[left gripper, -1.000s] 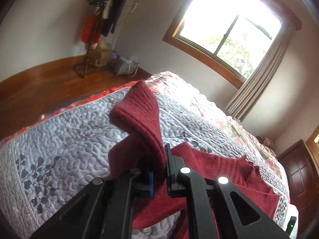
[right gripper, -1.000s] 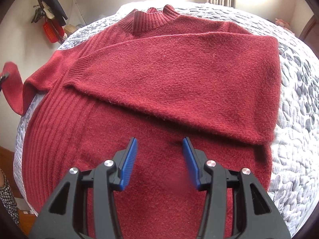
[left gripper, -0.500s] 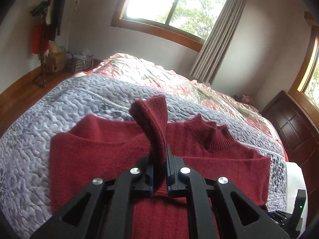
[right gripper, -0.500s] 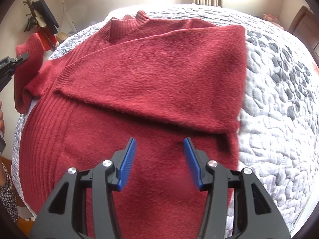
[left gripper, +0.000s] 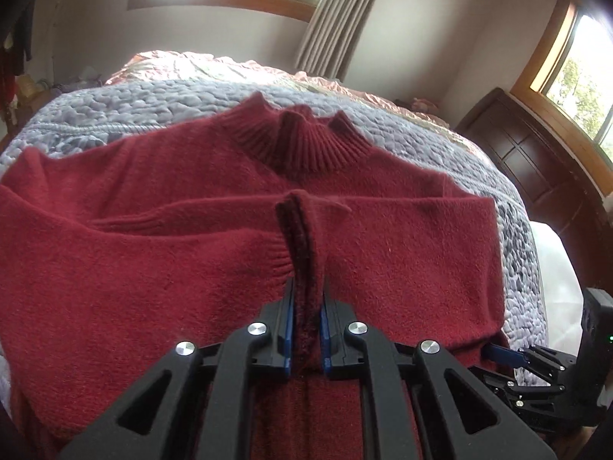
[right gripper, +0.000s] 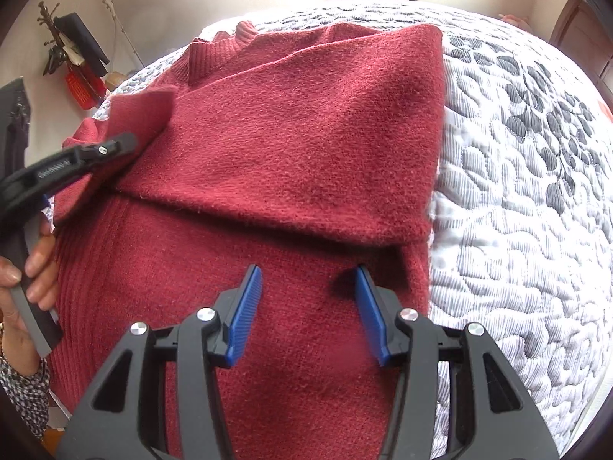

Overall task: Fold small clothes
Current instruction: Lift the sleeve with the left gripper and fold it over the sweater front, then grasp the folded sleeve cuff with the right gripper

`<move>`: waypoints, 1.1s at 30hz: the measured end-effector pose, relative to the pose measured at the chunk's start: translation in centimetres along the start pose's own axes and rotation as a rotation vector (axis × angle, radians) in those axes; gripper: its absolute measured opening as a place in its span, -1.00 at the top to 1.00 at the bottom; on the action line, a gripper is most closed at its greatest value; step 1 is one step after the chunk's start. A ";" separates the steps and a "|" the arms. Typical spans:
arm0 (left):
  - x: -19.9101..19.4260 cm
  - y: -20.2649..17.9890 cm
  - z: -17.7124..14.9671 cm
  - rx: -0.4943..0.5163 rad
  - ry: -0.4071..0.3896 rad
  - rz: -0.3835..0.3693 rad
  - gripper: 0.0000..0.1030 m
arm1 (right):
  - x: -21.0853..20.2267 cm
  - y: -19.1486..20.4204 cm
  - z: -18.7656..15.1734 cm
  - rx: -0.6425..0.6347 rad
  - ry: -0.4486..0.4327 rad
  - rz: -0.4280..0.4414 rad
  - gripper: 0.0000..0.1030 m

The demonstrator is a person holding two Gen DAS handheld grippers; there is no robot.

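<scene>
Black gripper [right gripper: 308,308] frames, blue ribbed pads, silver screws; speckled sleeve [right gripper: 23,395]

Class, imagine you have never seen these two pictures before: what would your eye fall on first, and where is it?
A dark red sweater fills both views, spread on a grey quilted bedspread, one sleeve already folded across its chest. At bottom centre of the left view, the left gripper pinches the other sleeve's cuff above the sweater. The right gripper hovers open over the lower body.

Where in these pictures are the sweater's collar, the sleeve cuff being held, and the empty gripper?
collar [left gripper: 302,142], left wrist view, ribbed front of the neck.
sleeve cuff [left gripper: 302,237], left wrist view, pinched edge above the pads.
right gripper [right gripper: 308,316], right wrist view, midway between its blue fingertips.
</scene>
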State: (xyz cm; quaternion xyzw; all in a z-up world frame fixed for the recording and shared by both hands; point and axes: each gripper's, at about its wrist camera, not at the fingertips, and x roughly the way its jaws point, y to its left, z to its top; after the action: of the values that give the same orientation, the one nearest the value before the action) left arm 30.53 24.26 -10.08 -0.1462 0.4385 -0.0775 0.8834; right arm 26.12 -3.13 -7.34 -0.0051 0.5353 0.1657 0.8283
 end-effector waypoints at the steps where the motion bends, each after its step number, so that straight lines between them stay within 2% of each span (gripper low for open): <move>1: 0.8 -0.3 -0.3 0.019 0.025 -0.005 0.65 | 0.0 0.0 0.0 0.000 0.001 -0.001 0.04; 2: 1.3 -0.4 -0.5 0.037 0.048 -0.015 0.46 | 0.1 0.0 0.0 0.000 0.002 -0.002 0.03; 4: 0.9 -1.0 -1.0 0.079 0.050 -0.036 0.24 | 0.1 0.0 0.1 0.003 0.004 -0.003 0.03; 5: 0.3 -1.2 -1.2 0.092 0.061 -0.076 0.07 | 0.2 0.0 0.2 0.001 0.006 -0.006 0.03; 8: -2.2 -1.0 -1.9 0.083 0.092 -0.238 -0.04 | 0.3 0.2 0.5 0.003 0.011 -0.013 0.03; 10: -4.1 0.4 -2.2 0.060 0.089 -0.278 -0.04 | 0.3 0.5 0.8 0.007 0.010 -0.014 -0.01; 13: -6.7 4.0 -2.3 0.021 0.039 -0.186 -0.04 | 0.1 1.2 1.2 0.002 0.006 0.007 0.00; 16: -8.7 8.2 -1.9 -0.008 -0.019 0.019 -0.04 | -0.1 3.0 2.4 -0.003 0.008 0.066 0.00; 18: -9.8 10.9 -1.7 -0.039 -0.036 0.095 -0.04 | 0.1 4.6 3.7 -0.019 0.009 0.097 0.00; 19: -10.4 12.3 -1.6 -0.066 -0.045 0.114 -0.04 | 0.2 5.4 4.4 -0.024 0.009 0.111 0.00; 23: -12.6 16.3 -1.9 -0.154 -0.077 0.099 -0.04 | 1.8 8.6 7.8 -0.010 0.045 0.201 0.02; 28: -13.8 18.5 -2.7 -0.169 -0.098 0.134 -0.05 | 5.2 10.2 10.5 0.057 0.112 0.259 0.03; 30: -14.0 19.1 -3.0 -0.174 -0.103 0.147 -0.05 | 6.3 10.6 10.9 0.071 0.128 0.287 0.23; 32: -14.2 19.5 -3.2 -0.176 -0.109 0.167 -0.05 | 7.0 10.9 11.0 0.059 0.129 0.299 0.76; 33: -14.1 19.5 -3.2 -0.176 -0.110 0.170 -0.05 | 7.1 10.9 10.8 0.055 0.126 0.302 0.81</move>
State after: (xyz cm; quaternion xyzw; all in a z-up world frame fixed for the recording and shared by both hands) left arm 19.65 45.85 -7.69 -0.1893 0.4054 0.0446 0.8932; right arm 35.30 11.07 -7.19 0.0876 0.5853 0.2731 0.7584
